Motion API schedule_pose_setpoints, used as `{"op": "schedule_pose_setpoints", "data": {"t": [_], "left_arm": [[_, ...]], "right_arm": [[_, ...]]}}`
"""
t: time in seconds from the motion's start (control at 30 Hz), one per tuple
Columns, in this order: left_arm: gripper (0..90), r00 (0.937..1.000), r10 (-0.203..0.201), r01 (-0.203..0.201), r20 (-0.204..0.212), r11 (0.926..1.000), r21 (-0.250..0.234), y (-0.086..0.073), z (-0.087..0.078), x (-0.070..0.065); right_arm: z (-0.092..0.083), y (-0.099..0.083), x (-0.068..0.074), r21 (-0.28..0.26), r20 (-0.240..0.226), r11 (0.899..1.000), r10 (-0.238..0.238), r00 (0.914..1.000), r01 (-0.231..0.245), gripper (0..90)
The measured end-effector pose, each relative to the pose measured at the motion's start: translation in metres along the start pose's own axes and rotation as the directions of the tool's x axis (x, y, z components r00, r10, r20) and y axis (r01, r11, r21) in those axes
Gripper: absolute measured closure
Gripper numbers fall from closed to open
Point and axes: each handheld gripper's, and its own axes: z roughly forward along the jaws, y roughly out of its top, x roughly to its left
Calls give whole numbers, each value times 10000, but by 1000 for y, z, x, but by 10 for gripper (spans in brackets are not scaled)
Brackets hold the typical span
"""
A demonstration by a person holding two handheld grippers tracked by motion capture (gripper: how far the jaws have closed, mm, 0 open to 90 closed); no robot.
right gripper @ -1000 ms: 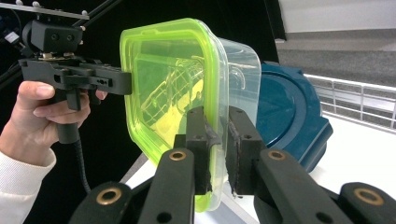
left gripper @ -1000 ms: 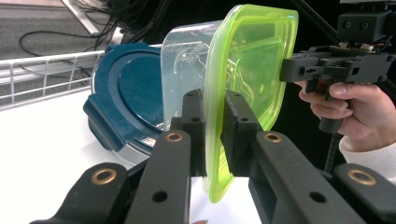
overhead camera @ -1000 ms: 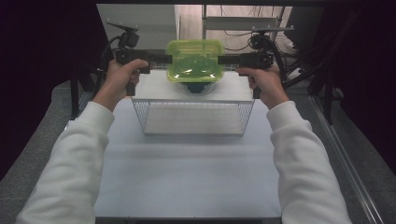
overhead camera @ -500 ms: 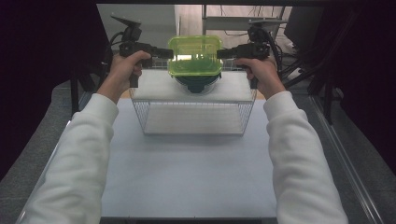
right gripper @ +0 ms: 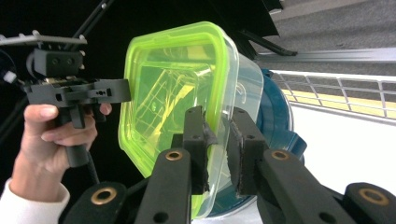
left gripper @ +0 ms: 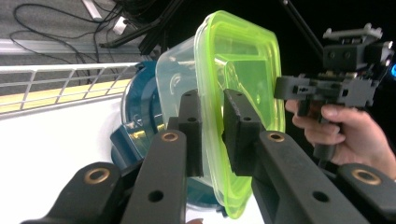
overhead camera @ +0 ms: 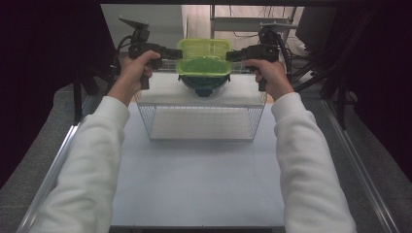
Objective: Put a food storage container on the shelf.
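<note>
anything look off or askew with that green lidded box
Nothing looks spilled or broken. The clear box with the green lid is held level between the left gripper and right gripper, each clamped on its rim, above a blue bowl in the wire basket.

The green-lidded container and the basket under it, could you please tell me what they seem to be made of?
The container looks like clear glossy plastic: the blue object shows through its wall. Its lid seems translucent yellow-green plastic with shiny highlights. The basket appears to be thin white-coated wire mesh, judging by its open grid walls.
</note>
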Motion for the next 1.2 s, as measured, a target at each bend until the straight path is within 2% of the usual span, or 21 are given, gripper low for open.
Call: {"op": "schedule_pose_setpoints", "data": {"t": [0.17,0.33,0.5,0.57,0.63,0.73,0.8,0.87,1.03,1.1,1.2], "left_arm": [[764,9993,-367,366,-19,9992,-178,2,6,7],[742,9978,-634,639,211,9976,-263,0,8,14],[704,9983,-584,584,11,9981,-188,-1,10,15],[663,9985,-540,540,-22,9984,-168,-2,13,15],[609,9988,-442,438,-229,9989,-187,-2,13,15],[511,9987,-342,332,-382,9991,-274,-3,14,14],[433,9989,-259,244,-403,9990,-387,-3,13,13],[356,9990,-169,147,-413,9985,-521,-2,10,13],[304,9976,425,-471,-544,9952,-858,-4,-1,3],[300,9944,826,-883,-656,9922,-881,-6,-5,-3],[290,9852,1472,-1540,-881,9851,-767,-11,-11,-11]], "right_arm": [[6,2,-6,-73,16,9993,376,9993,-376,739],[12,3,-13,-43,-30,9982,591,9982,-591,720],[14,2,-16,-2,-104,9975,701,9975,-701,704],[15,2,-16,-40,-110,9976,693,9975,-693,700],[15,2,-16,-48,-117,9975,705,9974,-706,687],[15,1,-14,2,118,9984,570,9983,-570,555],[14,1,-13,-134,128,9982,590,9982,-588,470],[12,1,-12,-254,59,9983,523,9986,-521,423],[1,-1,-2,-427,252,9988,-236,9994,247,365],[-4,-4,3,-465,341,9965,-686,9971,701,349],[-11,-9,10,-545,397,9888,-1371,9898,1392,330]]}}
